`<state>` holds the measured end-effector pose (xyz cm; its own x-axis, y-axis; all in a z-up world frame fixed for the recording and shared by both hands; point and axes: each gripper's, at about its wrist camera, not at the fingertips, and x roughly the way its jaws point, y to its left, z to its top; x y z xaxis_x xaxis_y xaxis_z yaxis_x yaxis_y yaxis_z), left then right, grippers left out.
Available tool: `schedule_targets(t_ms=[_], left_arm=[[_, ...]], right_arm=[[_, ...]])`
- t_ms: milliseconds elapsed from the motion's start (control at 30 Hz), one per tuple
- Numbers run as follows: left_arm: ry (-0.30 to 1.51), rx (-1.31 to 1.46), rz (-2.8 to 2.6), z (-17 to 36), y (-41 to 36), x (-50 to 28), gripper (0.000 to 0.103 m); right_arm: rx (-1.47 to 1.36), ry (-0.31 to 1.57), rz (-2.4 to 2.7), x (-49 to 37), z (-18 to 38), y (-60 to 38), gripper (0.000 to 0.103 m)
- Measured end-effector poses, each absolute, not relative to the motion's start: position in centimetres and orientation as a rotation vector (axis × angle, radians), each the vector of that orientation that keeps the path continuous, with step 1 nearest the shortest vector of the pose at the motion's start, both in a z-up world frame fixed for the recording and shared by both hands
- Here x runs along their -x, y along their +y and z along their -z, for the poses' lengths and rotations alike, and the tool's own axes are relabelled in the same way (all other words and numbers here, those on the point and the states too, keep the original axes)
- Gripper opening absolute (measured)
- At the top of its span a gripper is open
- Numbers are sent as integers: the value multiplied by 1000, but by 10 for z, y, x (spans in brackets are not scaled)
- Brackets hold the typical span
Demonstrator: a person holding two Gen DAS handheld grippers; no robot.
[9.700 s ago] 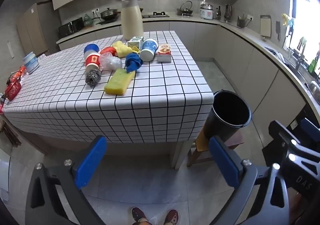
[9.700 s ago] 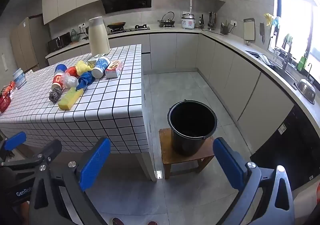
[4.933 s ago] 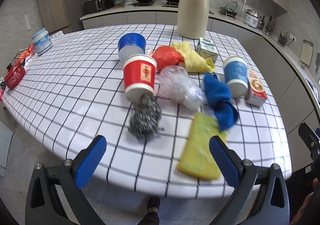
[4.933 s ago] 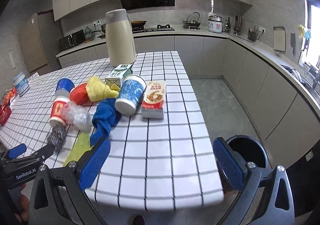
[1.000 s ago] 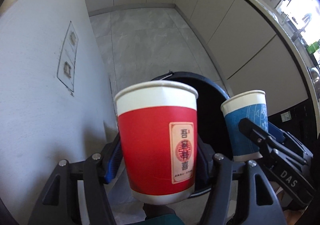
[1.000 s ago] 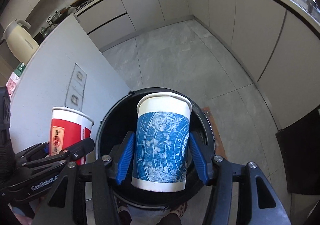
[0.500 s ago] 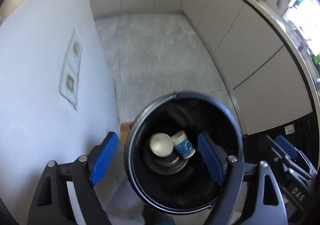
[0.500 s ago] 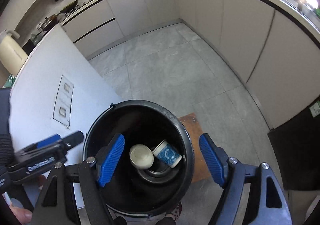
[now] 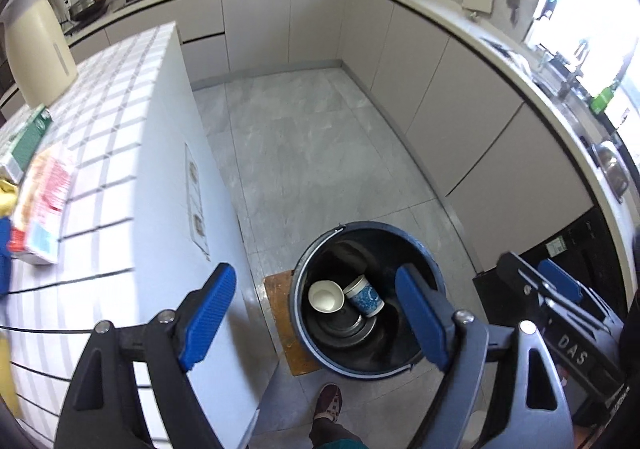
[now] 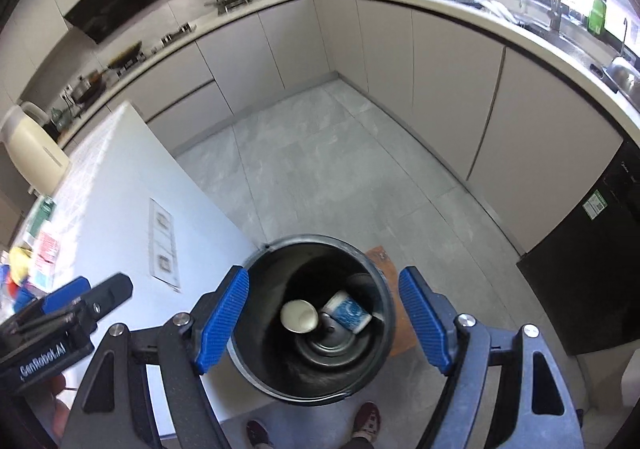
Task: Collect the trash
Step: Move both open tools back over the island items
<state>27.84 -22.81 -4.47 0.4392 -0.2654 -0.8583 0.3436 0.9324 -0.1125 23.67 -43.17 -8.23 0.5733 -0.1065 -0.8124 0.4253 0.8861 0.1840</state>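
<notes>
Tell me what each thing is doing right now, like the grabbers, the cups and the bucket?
left gripper: open, nothing between its jaws
right gripper: open, nothing between its jaws
black bucket: upright on a wooden stool, no lid
red cup: lying in the bucket, mouth facing up at the camera
blue cup: lying on its side in the bucket

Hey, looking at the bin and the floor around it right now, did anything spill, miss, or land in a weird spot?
Nothing stands out. Both paper cups lie inside the black bucket: the cup with the white inside and the blue patterned cup rest tipped over at the bottom. No litter shows on the visible floor, and the bucket stands upright on its wooden stool.
</notes>
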Motion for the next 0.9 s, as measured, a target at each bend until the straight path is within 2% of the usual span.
schedule_targets(t_ms=[367, 900], left_arm=[[986, -9, 301, 11, -115, -282, 84], [950, 82, 102, 6, 69, -296, 84]], right_arm=[[-330, 825, 206, -250, 27, -313, 82], [-232, 782, 35, -289, 1, -134, 82]])
